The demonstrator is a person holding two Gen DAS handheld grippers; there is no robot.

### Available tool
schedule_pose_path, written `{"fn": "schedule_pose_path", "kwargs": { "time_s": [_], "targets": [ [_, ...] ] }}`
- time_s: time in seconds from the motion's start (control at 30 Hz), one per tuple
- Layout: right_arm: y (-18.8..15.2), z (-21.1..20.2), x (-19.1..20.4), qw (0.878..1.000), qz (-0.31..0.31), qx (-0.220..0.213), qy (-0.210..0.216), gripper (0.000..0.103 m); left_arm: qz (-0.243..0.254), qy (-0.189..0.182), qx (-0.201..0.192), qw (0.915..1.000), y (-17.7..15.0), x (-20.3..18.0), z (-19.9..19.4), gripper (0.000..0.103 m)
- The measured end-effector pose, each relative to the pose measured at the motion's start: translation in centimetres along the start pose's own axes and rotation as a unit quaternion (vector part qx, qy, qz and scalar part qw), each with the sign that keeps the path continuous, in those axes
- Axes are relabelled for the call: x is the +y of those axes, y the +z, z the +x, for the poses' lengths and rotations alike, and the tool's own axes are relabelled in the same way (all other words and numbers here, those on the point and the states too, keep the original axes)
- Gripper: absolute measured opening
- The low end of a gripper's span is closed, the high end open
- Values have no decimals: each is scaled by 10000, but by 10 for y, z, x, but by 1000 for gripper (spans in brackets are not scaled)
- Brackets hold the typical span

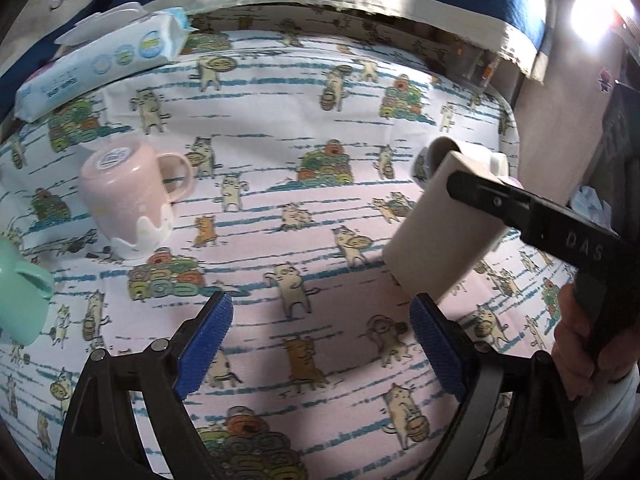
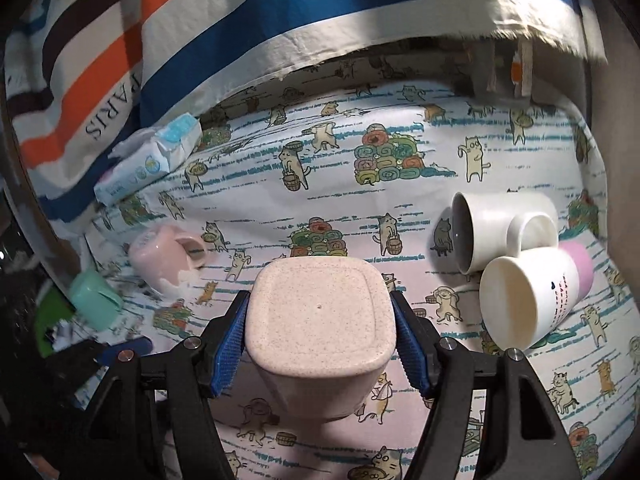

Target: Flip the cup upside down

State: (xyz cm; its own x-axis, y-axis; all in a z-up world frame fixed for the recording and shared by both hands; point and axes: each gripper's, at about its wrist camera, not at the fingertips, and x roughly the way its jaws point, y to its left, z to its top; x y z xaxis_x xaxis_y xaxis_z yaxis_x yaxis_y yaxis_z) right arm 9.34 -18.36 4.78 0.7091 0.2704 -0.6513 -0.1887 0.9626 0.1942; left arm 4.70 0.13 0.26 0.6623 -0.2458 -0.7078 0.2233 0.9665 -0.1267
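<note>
My right gripper (image 2: 320, 328) is shut on a beige speckled square cup (image 2: 320, 320), held above the patterned cloth with its flat base towards the camera. The same cup (image 1: 440, 220) shows in the left wrist view, tilted and held in the black right gripper. My left gripper (image 1: 320, 344) is open and empty, low over the cloth. A pink mug (image 1: 128, 200) stands upside down at the left; it also shows in the right wrist view (image 2: 160, 260).
A white mug (image 2: 496, 228) and a white-and-pink cup (image 2: 532, 296) lie on their sides at the right. A mint cup (image 1: 20, 280) sits at the left edge. A wet-wipes pack (image 1: 100, 60) lies at the back left by a striped cloth (image 2: 240, 20).
</note>
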Motion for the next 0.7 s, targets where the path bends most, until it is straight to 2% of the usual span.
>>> {"fn": "schedule_pose_path", "kwargs": {
  "time_s": [0.17, 0.4, 0.47, 0.5, 0.53, 0.7],
  "targets": [
    [-7, 7, 14, 9998, -147, 28, -150, 69, -57, 394, -305, 9987, -4, 11, -10, 89],
    [-10, 11, 25, 9989, -351, -32, -314, 69, -104, 540, -774, 9955, -7, 16, -27, 89],
    [-11, 8, 27, 9988, -386, -114, -296, 75, -100, 595, -925, 9939, -7, 16, -32, 89],
    [-10, 5, 28, 9985, -416, -172, -315, 85, -100, 625, -1000, 9930, -7, 15, -35, 89],
    [-10, 1, 30, 9979, -463, -278, -354, 89, -101, 652, -1099, 9918, -7, 14, -39, 89],
    [-11, -25, 35, 9927, -729, -791, -537, 90, -120, 759, -1809, 9805, -8, 11, -64, 90]
  ]
}}
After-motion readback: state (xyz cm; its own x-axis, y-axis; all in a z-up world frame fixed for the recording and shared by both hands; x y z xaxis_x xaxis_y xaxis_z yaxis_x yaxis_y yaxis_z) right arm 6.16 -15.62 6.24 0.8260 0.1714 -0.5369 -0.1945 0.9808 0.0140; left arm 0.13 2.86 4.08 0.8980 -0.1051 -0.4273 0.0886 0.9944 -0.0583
